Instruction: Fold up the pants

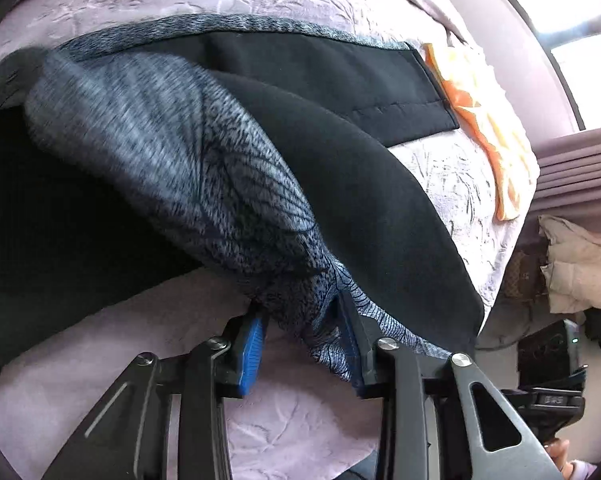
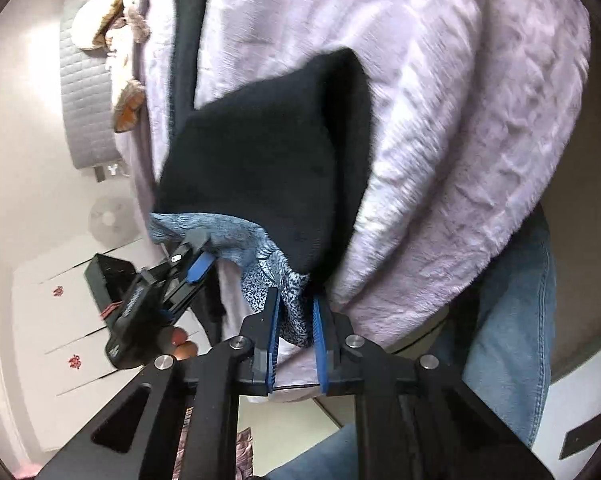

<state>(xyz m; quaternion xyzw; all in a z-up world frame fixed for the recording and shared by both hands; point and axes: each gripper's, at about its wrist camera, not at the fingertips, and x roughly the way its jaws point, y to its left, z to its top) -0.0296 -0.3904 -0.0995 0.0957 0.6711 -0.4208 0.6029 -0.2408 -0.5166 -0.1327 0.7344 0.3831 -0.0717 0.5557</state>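
The pants (image 1: 320,152) are black outside with a blue-grey mottled lining (image 1: 180,160). They lie on a lilac bed cover (image 1: 452,184), one part lifted and folded over. My left gripper (image 1: 300,320) is shut on a bunched edge of the lining, which fills the space between its blue pads (image 1: 252,344). In the right wrist view my right gripper (image 2: 296,304) is shut on another bit of the same lined edge, and the black pants (image 2: 268,152) hang up and away from it. The left gripper (image 2: 198,258) shows there too, close by on the left, in a hand (image 2: 180,344).
An orange-and-white cloth (image 1: 484,120) lies on the bed beside the pants' far end. A beige crumpled bundle (image 1: 580,264) sits past the bed's right edge. The person's jeans leg (image 2: 512,320) stands against the bed. Soft toys (image 2: 116,40) and a grey quilted pad (image 2: 84,92) are at the far end.
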